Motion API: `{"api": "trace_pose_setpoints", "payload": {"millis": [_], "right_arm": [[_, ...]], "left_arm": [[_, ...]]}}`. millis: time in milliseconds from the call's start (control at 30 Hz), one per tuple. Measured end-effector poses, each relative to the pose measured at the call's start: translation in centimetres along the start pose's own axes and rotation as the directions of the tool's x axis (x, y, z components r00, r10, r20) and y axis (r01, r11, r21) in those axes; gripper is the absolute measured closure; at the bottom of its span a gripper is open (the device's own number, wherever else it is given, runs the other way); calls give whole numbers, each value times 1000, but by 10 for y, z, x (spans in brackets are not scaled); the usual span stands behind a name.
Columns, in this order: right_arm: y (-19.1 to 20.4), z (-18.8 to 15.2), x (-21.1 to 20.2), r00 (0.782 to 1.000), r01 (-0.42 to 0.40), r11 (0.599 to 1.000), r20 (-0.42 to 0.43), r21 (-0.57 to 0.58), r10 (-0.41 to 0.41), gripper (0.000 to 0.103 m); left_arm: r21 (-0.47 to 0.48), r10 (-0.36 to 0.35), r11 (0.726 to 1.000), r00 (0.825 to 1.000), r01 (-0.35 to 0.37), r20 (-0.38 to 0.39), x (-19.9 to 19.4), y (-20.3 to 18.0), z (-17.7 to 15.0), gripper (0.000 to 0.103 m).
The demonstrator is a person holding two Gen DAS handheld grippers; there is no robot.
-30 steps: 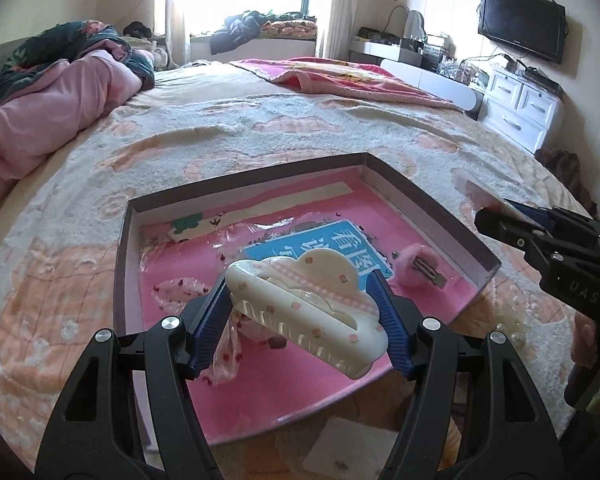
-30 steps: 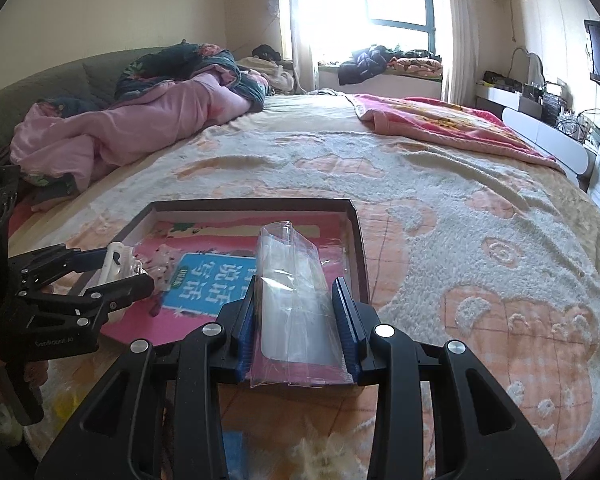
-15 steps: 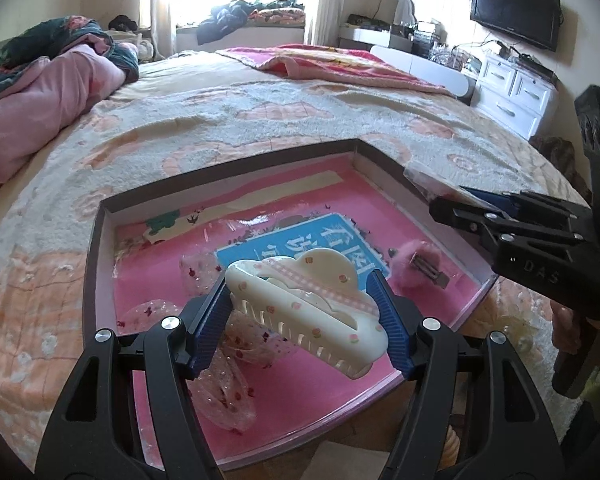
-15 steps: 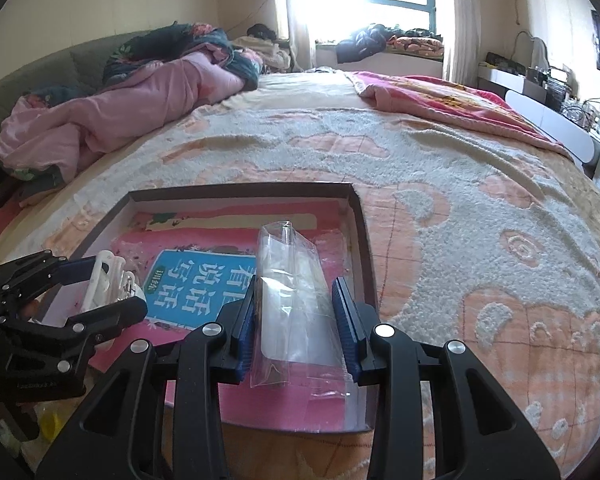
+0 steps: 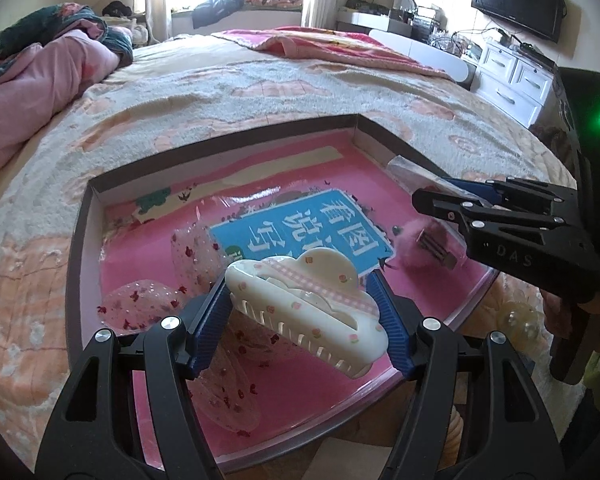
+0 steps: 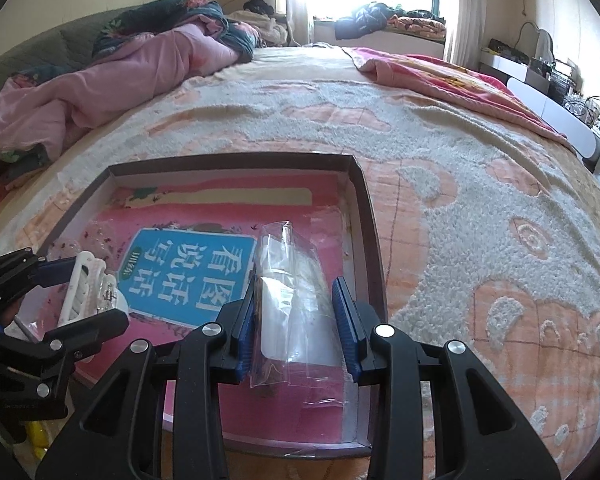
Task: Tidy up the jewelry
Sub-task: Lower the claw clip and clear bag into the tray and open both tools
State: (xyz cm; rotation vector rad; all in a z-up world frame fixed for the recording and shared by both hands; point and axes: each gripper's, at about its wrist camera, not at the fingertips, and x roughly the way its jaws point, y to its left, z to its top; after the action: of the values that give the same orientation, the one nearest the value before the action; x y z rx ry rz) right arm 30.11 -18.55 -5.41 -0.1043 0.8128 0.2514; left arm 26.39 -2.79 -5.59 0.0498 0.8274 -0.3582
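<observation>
Shallow box (image 5: pixel 82 240) on bed: sheer bows, pink pompom clip (image 5: pixel 420 240).
Left gripper (image 5: pixel 300 312) clamps claw clip (image 5: pixel 304 304); right gripper (image 6: pixel 296 320) grips plastic bag (image 6: pixel 292 300), both above box.

The hair claw (image 5: pixel 304 308) looks like glossy cream plastic, and the bag (image 6: pixel 296 300) is clear, crinkled film. The box (image 5: pixel 228 140) has matt cardboard walls on a nubbly, fleecy bedspread (image 6: pixel 480 208).
</observation>
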Motion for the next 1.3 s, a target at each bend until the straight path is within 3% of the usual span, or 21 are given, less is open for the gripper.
{"api": "trace_pose_setpoints", "payload": {"millis": [467, 733, 1000, 1300], "right_arm": [[-2, -2, 3, 1000, 8, 1000, -23, 20, -7, 67], [-4, -7, -13, 1000, -18, 999, 24, 51, 16, 52], [-5, -14, -43, 996, -28, 997, 88, 66, 23, 40], [-6, -23, -68, 989, -11, 998, 149, 65, 2, 28]], "left_arm": [[13, 2, 1000, 1000, -2, -26, 2, -5, -7, 44], [-7, -2, 1000, 1000, 2, -24, 1, -3, -8, 44], [-43, -10, 999, 1000, 10, 0, -10, -1, -6, 32], [-48, 6, 999, 995, -1, 100, -41, -4, -4, 16]]}}
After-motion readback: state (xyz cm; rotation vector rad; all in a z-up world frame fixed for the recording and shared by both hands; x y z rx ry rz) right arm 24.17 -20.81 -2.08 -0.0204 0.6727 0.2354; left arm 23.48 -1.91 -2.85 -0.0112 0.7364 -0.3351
